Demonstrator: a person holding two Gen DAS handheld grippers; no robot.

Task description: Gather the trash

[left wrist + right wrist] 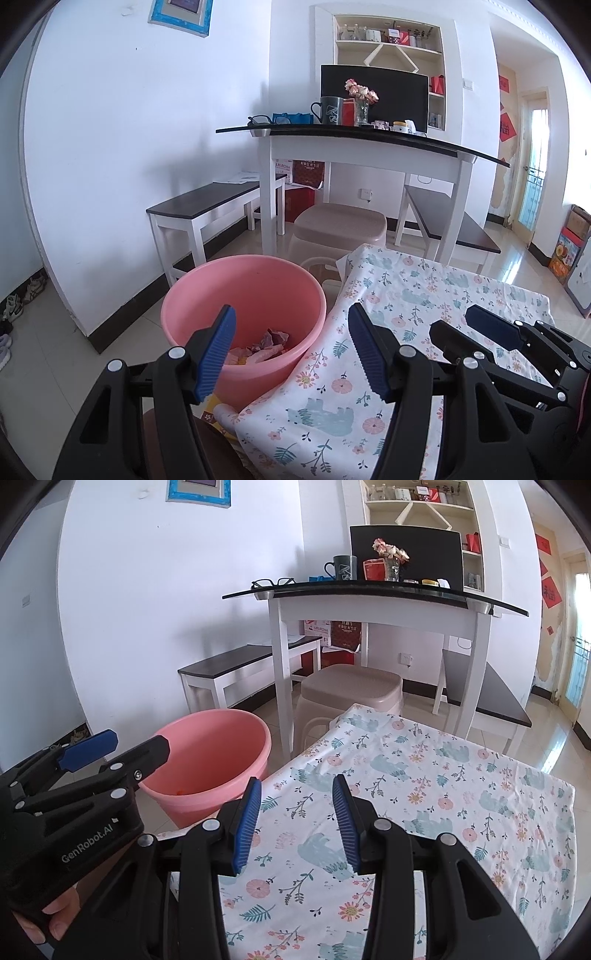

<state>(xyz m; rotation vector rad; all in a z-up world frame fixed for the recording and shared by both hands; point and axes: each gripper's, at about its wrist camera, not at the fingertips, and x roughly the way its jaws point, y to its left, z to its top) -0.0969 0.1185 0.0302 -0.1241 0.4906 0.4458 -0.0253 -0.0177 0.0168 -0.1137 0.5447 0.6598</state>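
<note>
Pink bucket (pixel 243 295): lower wall hidden behind left gripper (pixel 291 350). Crumpled trash (pixel 266 345) inside cannot be identified. Floral tablecloth (pixel 424 794): near edge cut off by frame. Shelf items (pixel 388 35) too small to be read.

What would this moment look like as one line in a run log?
left tongs: open, empty | right tongs: open, empty | pink bucket: scraps inside | floral tablecloth: no trash visible

Bright daylight from right; fisheye-warped, vignetted edges.
</note>
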